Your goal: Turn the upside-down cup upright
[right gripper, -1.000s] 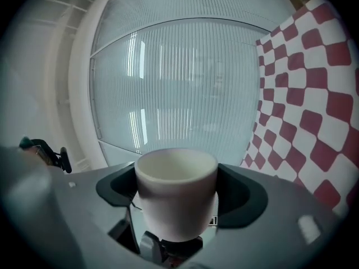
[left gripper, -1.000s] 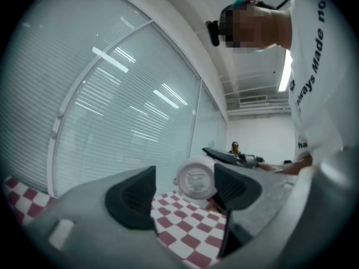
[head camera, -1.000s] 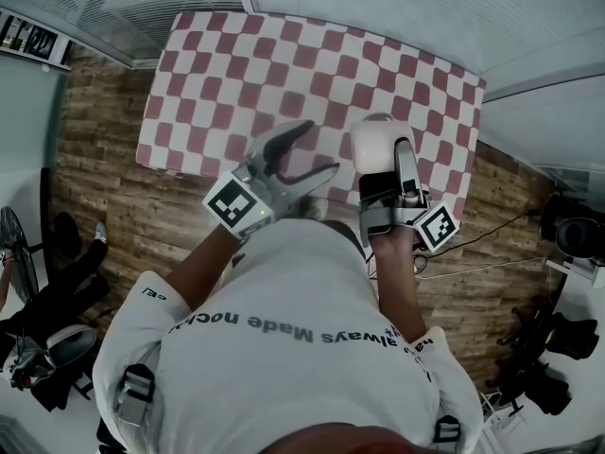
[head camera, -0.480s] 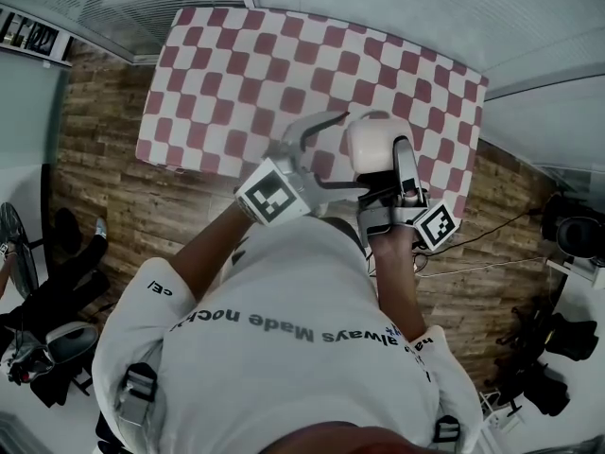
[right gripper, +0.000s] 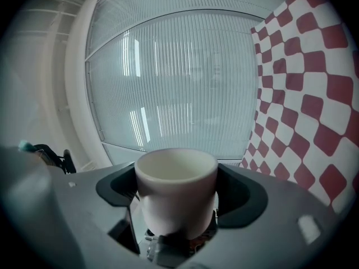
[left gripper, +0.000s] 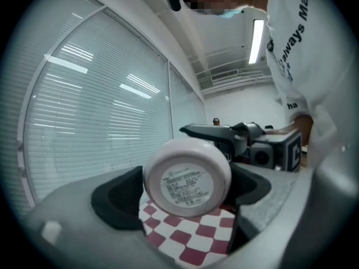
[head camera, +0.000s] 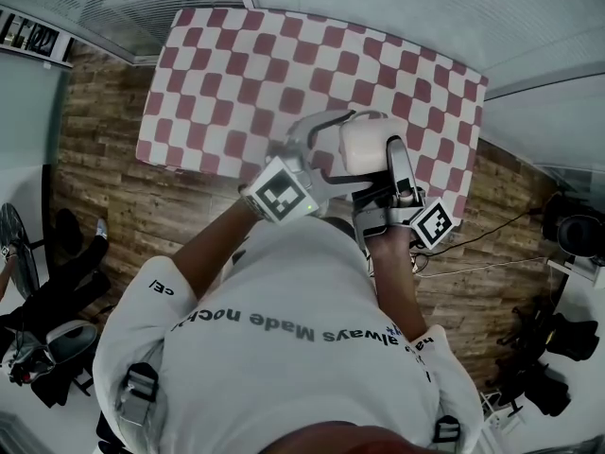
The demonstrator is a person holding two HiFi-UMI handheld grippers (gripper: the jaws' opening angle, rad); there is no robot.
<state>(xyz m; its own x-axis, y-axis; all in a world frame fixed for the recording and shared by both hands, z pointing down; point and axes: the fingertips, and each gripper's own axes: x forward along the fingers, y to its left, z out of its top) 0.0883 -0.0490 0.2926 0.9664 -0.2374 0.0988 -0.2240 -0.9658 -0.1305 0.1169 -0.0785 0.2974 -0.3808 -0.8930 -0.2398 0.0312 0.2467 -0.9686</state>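
Note:
A white cup (head camera: 369,145) is held above the near edge of the checked table (head camera: 236,64), with my right gripper (head camera: 380,159) shut on its sides. In the right gripper view the cup (right gripper: 176,189) sits between both pads, its open mouth towards the blinds. My left gripper (head camera: 346,149) comes in from the left and straddles the cup's bottom end. In the left gripper view the labelled base of the cup (left gripper: 188,175) faces the camera between the wide jaws of that gripper (left gripper: 188,194). Those jaws have just been closing a little. I see no firm press of the pads.
Red-and-white checked cloth covers the table, with wooden floor (head camera: 104,187) to its left and front. A fan (head camera: 14,244) and dark bags stand at the left, and cables and black gear (head camera: 558,348) lie at the right. Window blinds (right gripper: 179,77) run behind the table.
My left gripper has swung right to the cup and rolled, and its jaws have spread wider to take in the cup's bottom end. The right gripper has kept the cup in place.

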